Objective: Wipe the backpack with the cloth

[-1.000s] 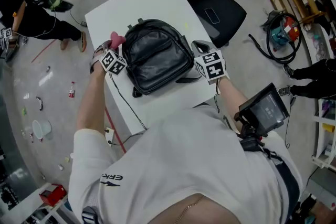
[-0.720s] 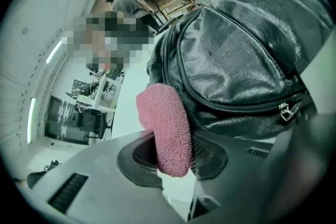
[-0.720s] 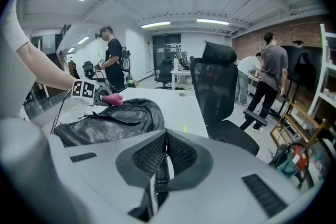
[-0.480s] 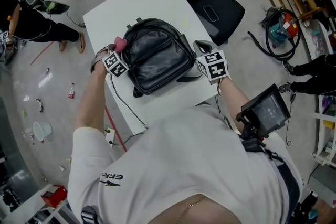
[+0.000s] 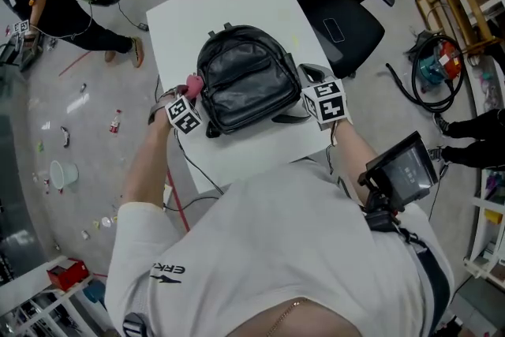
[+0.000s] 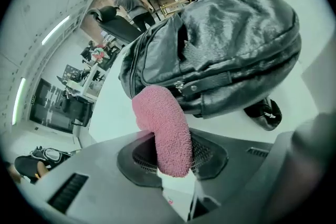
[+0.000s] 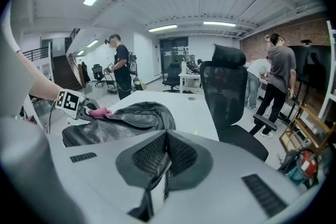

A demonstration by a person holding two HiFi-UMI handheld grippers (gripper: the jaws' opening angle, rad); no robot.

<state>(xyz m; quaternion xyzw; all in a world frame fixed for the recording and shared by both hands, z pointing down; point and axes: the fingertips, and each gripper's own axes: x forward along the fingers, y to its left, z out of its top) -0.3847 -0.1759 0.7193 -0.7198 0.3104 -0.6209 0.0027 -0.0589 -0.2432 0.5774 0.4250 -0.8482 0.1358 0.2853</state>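
- Slid down the left flank of the backpack (image 5: 246,79) since a second ago, toward lower frame in head view: left gripper (image 5: 192,91), now at the bag's lower-left edge instead of its upper-left shoulder.
- Clamped on the pink cloth (image 5: 194,81); in left gripper view, terry fold pinched between the pads, free end curling up against black leather beside a zip seam.
- Pressed shut with nothing between the jaws: right gripper (image 5: 309,73), just beside the bag's right side, marker cube facing up.
- Lying flat at centre of white table (image 5: 205,8), carry handle toward upper frame, strap end (image 5: 210,133) poking out at lower left: the backpack.
- At the table's upper-right edge, well apart from the bag: black office chair (image 5: 331,4).
- Standing in the background of right gripper view: several people (image 7: 122,68).
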